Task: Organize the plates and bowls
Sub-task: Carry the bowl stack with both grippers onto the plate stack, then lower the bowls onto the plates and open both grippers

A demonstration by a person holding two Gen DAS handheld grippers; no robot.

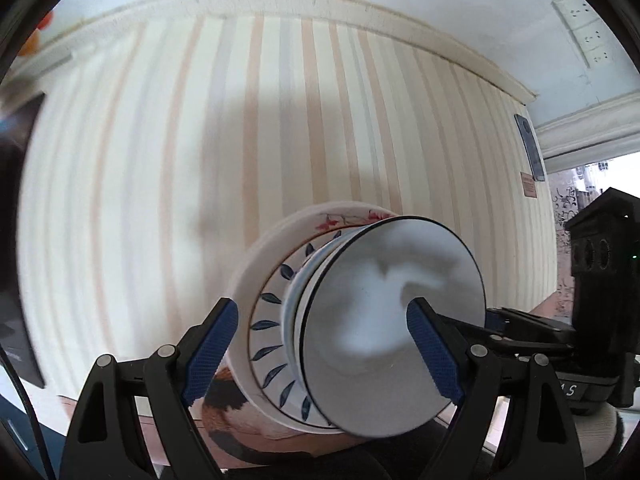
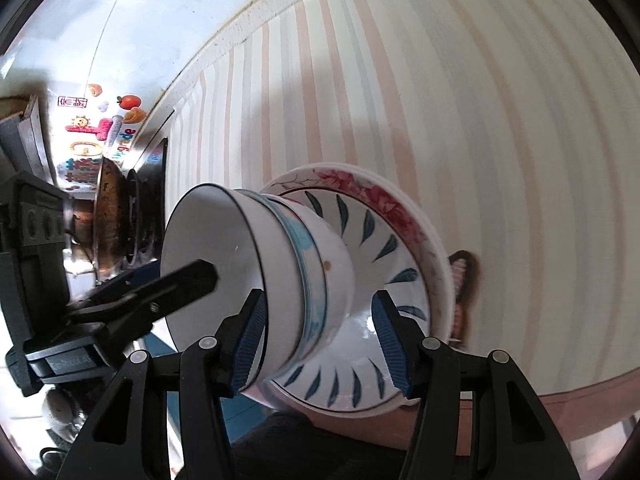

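Note:
A stack of dishes is seen sideways in both rolled wrist views. A red-flowered plate (image 1: 280, 224) (image 2: 384, 200) is at the bottom, then a blue-leaf plate (image 1: 268, 328) (image 2: 372, 240), then nested bowls topped by a white black-rimmed bowl (image 1: 392, 320) (image 2: 208, 232). My left gripper (image 1: 322, 346) spans the whole stack, one finger inside the top bowl and the other under the bottom plate. My right gripper (image 2: 320, 340) straddles the bowls with its fingers apart; one pad lies by the top bowl's wall, the other over the leaf plate.
A striped cloth (image 1: 160, 160) (image 2: 500, 120) fills the background. A stove with a pan (image 2: 108, 220) stands beyond the stack, by a wall with stickers (image 2: 100, 128). A patterned mat (image 1: 228, 400) shows under the plate. Wall sockets (image 1: 584, 28) sit high at the right.

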